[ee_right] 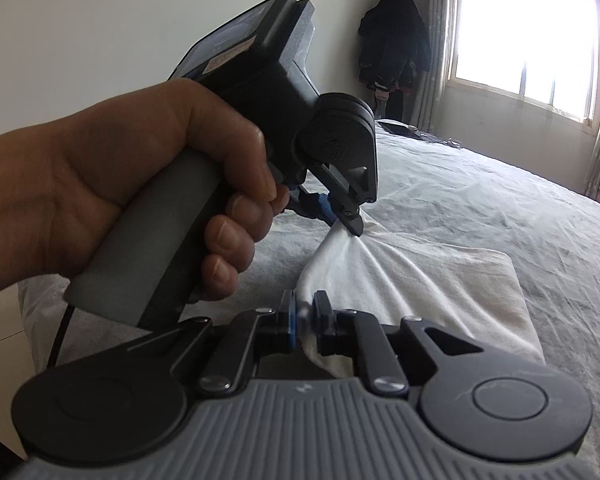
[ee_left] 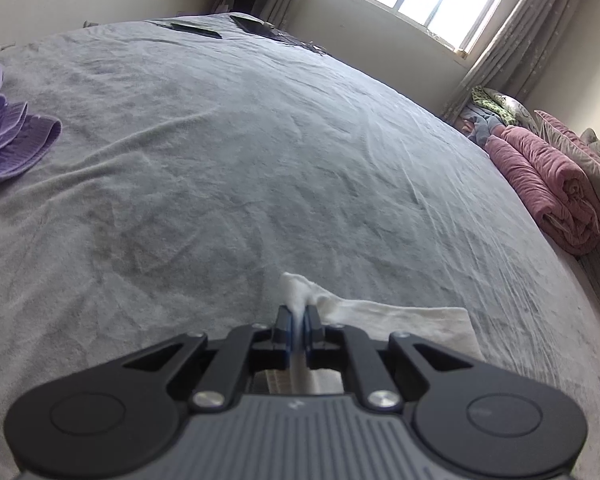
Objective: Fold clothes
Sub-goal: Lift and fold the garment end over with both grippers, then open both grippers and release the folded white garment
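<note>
White soft cotton garment [ee_right: 420, 280], lower centre on the grey bed sheet [ee_left: 220, 160], is pinched at its near edge by left gripper [ee_left: 298, 318] & right gripper [ee_right: 304, 318], both clamped on cloth; fold seems underway, next move prob. needs both carrying that edge evenly.

White garment [ee_right: 420, 280] is showing plain white, unpatterned. Bed cover [ee_left: 240, 160] is reading flat grey, no print. Purple garment [ee_left: 8, 140] is showing lilac with fine ribbing. Rolled quilt [ee_left: 548, 184] is showing dusty pink. Both grippers, left gripper [ee_left: 298, 316] and right gripper [ee_right: 305, 304], are presenting black bodies with blue pads.
</note>
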The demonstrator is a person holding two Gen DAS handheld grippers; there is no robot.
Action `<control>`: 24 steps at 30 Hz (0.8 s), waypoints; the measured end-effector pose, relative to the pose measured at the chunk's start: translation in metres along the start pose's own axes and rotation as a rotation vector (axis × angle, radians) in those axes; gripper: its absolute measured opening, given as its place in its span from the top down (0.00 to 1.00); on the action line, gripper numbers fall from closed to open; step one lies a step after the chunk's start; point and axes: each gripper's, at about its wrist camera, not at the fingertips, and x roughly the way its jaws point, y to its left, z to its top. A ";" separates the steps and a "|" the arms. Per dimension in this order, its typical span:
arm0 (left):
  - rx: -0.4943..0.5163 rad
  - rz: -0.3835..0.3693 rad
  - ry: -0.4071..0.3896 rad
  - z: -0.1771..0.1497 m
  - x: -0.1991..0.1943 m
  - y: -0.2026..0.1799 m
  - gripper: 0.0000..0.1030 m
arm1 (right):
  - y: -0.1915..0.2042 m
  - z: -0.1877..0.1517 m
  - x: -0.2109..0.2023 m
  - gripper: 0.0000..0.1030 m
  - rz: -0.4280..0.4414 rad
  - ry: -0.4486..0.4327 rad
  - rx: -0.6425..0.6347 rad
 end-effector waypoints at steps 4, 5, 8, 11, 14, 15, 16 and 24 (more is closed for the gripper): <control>-0.041 0.018 0.005 0.004 -0.004 0.008 0.92 | -0.006 0.000 -0.004 0.85 0.039 0.005 0.029; -0.052 0.022 0.007 0.004 -0.005 0.010 0.92 | -0.009 0.000 -0.006 0.85 0.049 0.005 0.040; -0.083 0.035 0.010 0.007 -0.008 0.016 0.92 | -0.020 0.001 -0.011 0.85 0.078 0.004 0.080; -0.057 0.027 0.000 0.009 -0.016 0.012 0.92 | -0.040 0.005 -0.019 0.85 0.092 -0.008 0.133; 0.002 -0.017 -0.009 0.008 -0.025 -0.003 0.92 | -0.069 0.011 -0.024 0.85 0.130 -0.017 0.228; 0.030 -0.028 -0.012 0.007 -0.028 -0.009 0.92 | -0.078 0.012 -0.026 0.85 0.141 -0.020 0.257; 0.053 -0.043 -0.011 0.006 -0.030 -0.015 0.92 | -0.085 0.013 -0.027 0.85 0.143 -0.025 0.272; 0.037 -0.138 0.093 -0.018 -0.023 -0.031 0.92 | -0.098 0.004 -0.020 0.85 0.072 0.054 0.265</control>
